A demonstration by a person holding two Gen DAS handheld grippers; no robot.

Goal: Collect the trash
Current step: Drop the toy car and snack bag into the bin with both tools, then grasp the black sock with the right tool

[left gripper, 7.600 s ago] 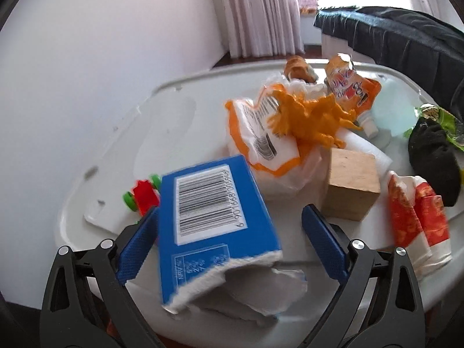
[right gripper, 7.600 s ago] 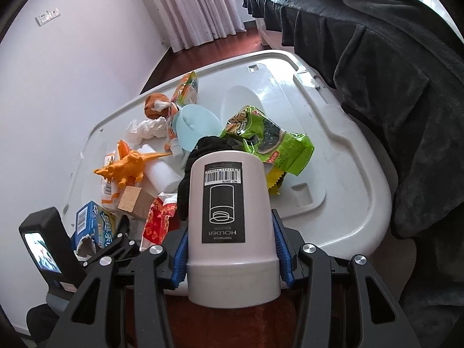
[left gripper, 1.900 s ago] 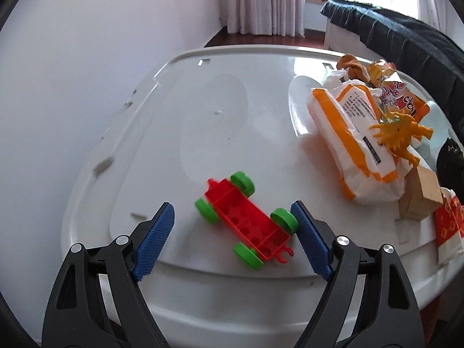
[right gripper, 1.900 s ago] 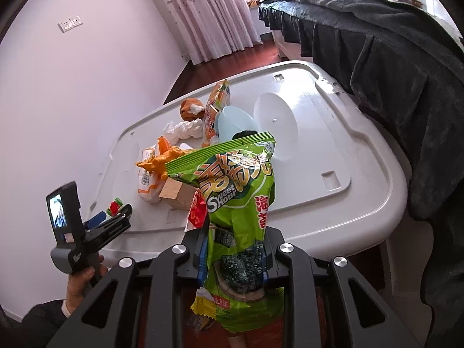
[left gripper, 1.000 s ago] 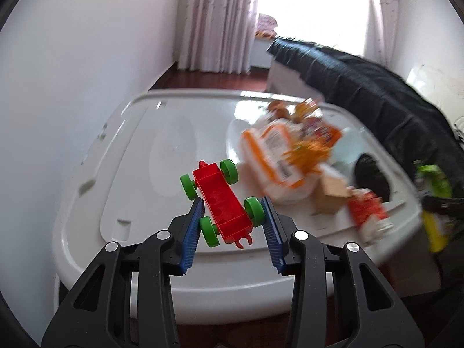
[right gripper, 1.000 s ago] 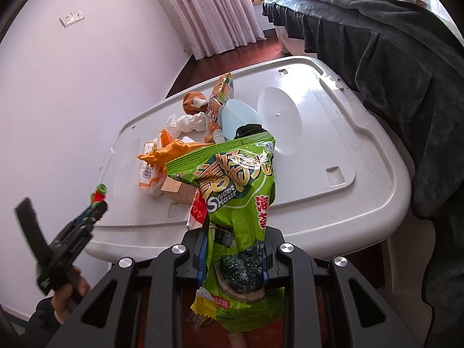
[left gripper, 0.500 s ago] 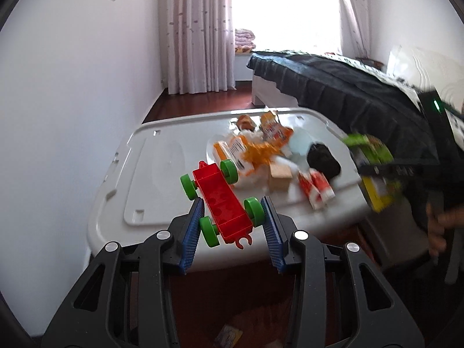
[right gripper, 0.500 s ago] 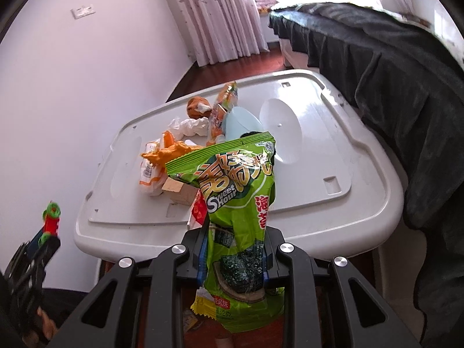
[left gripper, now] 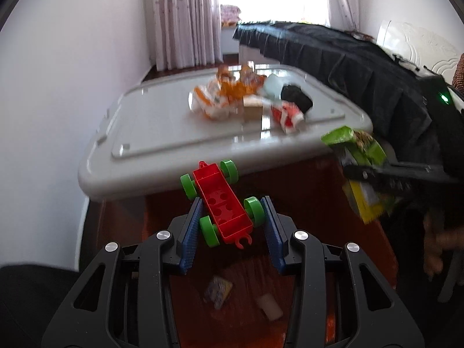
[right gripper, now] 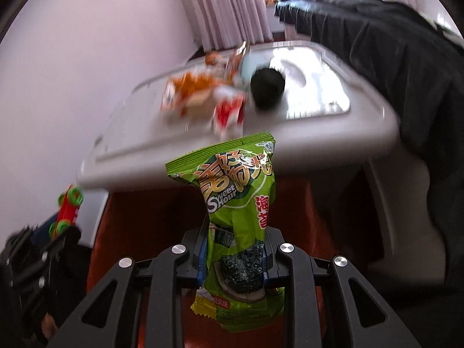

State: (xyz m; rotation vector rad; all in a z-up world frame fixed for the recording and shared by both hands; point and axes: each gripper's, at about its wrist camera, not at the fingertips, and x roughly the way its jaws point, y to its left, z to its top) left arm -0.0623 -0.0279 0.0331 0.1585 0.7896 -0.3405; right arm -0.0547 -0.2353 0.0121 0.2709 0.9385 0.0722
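Red toy car [left gripper: 222,206] sits clamped in the left tool [left gripper: 230,229]; green snack bag [right gripper: 237,220] clamped in the right tool [right gripper: 235,258]; only the left view shows floor scraps [left gripper: 218,290], blurred.

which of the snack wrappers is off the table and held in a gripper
The green seaweed snack bag, clamped upright in the right gripper over the floor. The orange and red wrappers lie on the white table.

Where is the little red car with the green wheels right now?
The red toy car is pinched in the left tongs, held above the wooden floor, in front of the white table.
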